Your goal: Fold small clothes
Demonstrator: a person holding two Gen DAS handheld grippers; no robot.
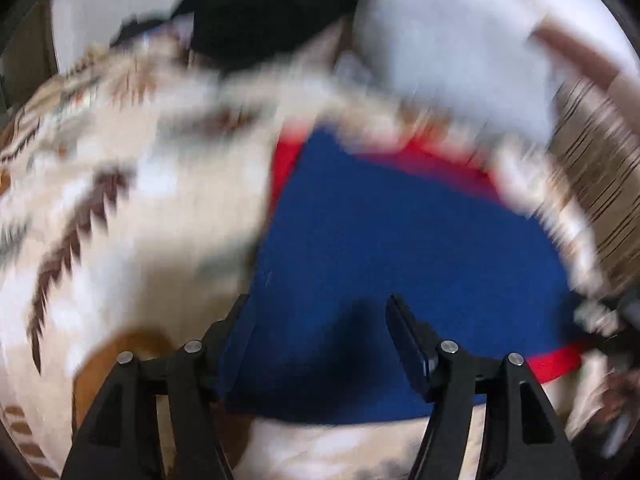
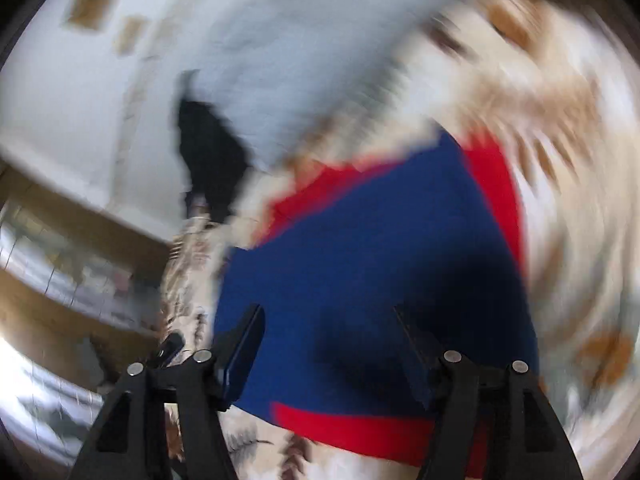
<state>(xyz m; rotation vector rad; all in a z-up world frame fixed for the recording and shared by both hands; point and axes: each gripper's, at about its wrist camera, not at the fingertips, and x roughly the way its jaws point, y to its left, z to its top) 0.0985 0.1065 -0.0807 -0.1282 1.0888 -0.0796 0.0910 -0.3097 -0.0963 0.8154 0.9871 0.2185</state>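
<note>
Both tongs (image 1: 320,340) (image 2: 328,344) gape, angled down over seemingly flat blue garment (image 1: 400,240).

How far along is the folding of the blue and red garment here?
Done: the blue and red garment lies flat on the patterned blanket, blue layer over red, apparently folded at least once. In hand: nothing; the left gripper and right gripper are open above it. Left: any further folds, and the black garment behind.
</note>
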